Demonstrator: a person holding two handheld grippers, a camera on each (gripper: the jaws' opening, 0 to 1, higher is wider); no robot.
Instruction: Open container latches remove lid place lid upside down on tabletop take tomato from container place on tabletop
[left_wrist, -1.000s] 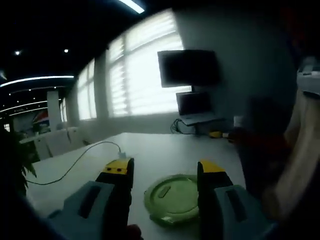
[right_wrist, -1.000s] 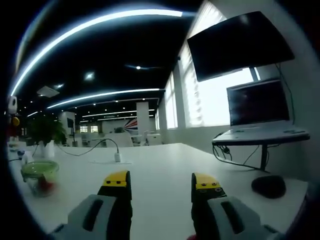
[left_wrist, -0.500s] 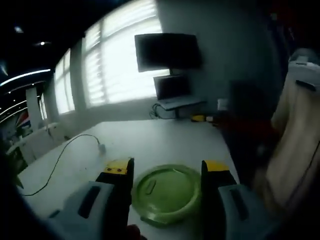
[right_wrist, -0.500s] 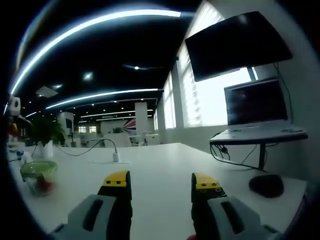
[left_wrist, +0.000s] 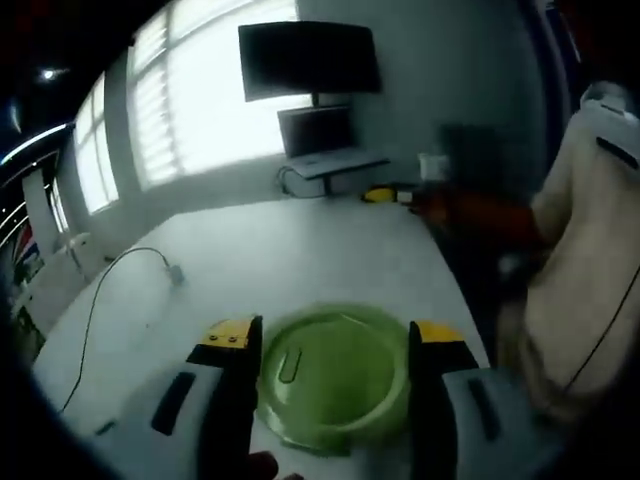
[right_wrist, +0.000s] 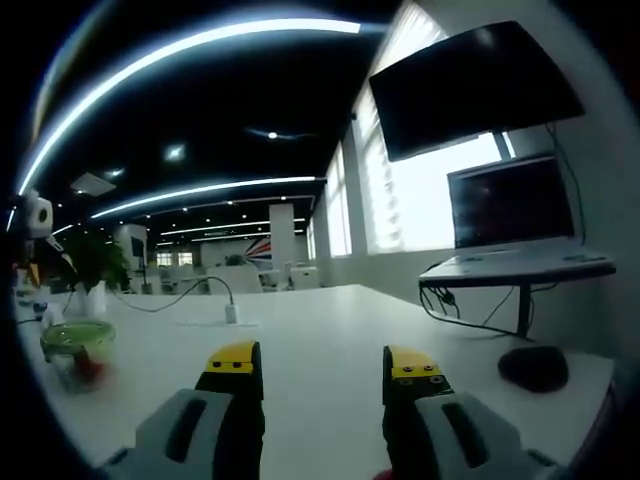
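Green container (left_wrist: 333, 372) between left jaws

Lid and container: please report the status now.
Left gripper open, astride green lid. Right gripper open, empty. Container apart, tomato inside. Nothing blocking.

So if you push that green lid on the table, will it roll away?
Probably not: the green lid lies flat on the white table, so it should slide. It looks like stiff plastic, likely light. Its smooth, glossy surface might be slippery.
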